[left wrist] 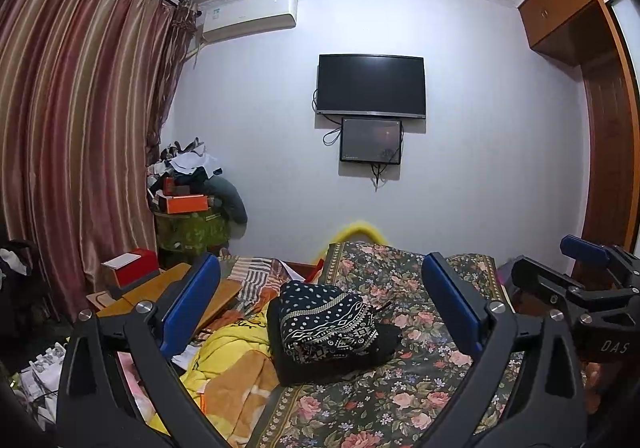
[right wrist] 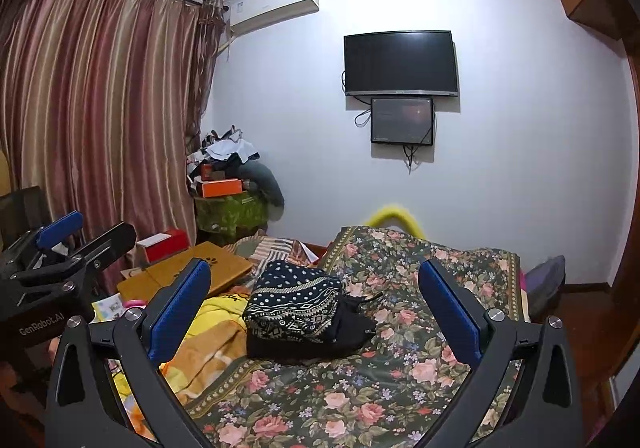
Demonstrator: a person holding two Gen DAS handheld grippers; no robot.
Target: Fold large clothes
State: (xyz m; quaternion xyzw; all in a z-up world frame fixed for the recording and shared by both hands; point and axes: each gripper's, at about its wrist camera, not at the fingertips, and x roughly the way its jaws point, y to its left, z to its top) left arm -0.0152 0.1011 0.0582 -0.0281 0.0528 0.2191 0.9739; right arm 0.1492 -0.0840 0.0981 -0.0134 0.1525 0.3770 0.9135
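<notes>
Soft patterned cloth garment [left wrist: 328,322] on a floral woven bedspread [left wrist: 404,388]; glossy striped curtain [left wrist: 76,119]; matt blue fingers [left wrist: 192,300].

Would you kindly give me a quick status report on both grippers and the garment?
Left gripper open, empty. Right gripper open, empty. Patterned garment lies folded on floral bedspread, black garment beneath. Nothing in the way.

We see a dim room under cool, bluish indoor light from above, behind the cameras. The pale lilac wall [left wrist: 460,95] is evenly lit, with soft shadows beside the black wall-mounted television [left wrist: 371,84] and the smaller dark screen [left wrist: 371,141] under it. Both views bulge strongly: the striped pink-brown curtain [left wrist: 76,119] bows and the frame corners fall black. The fuzzy yellow arched tube [left wrist: 362,228] looks smeared. We find little glare.
</notes>
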